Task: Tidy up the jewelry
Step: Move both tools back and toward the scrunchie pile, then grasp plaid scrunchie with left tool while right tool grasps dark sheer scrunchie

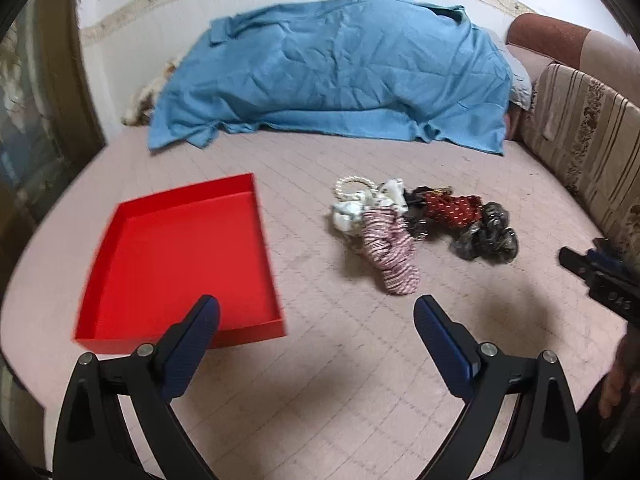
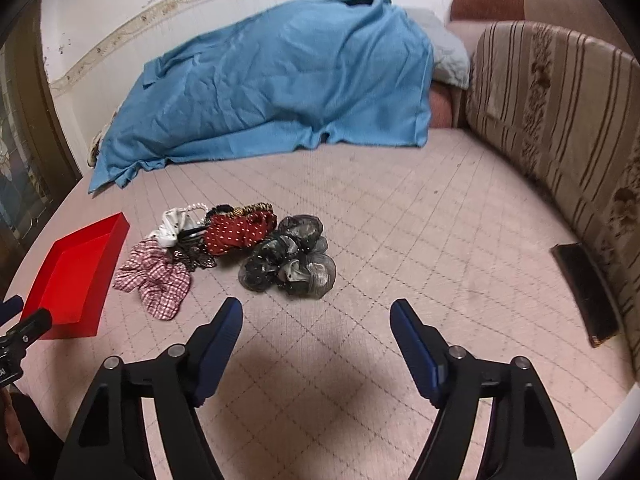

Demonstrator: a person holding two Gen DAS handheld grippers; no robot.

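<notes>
Nearest the cameras, both tools hover over the quilted pink bedcover (image 2: 420,240) with nothing held: the left gripper (image 1: 316,320) has its blue pads spread wide, and the right gripper (image 2: 316,320) is likewise wide open. Just beyond the left one sits the red tray (image 1: 100,280), empty as far as can be seen, its near wall close to the left fingertip. A little farther on lies the heap to be sorted: a pink checked scrunchie (image 2: 156,280) at the near edge, a grey sheer scrunchie (image 2: 288,260) beside it toward the right gripper, then a red dotted scrunchie (image 2: 236,232), a white piece with a pearl strand (image 1: 352,188) and some dark clips tangled between. The sensible start, I judge, is a loose outer item, pinched low on one fold so neighbours are not dragged along, then lifted clear before crossing to the tray. Farthest back lie a blue blanket (image 1: 340,72) and striped cushion (image 2: 560,112).
</notes>
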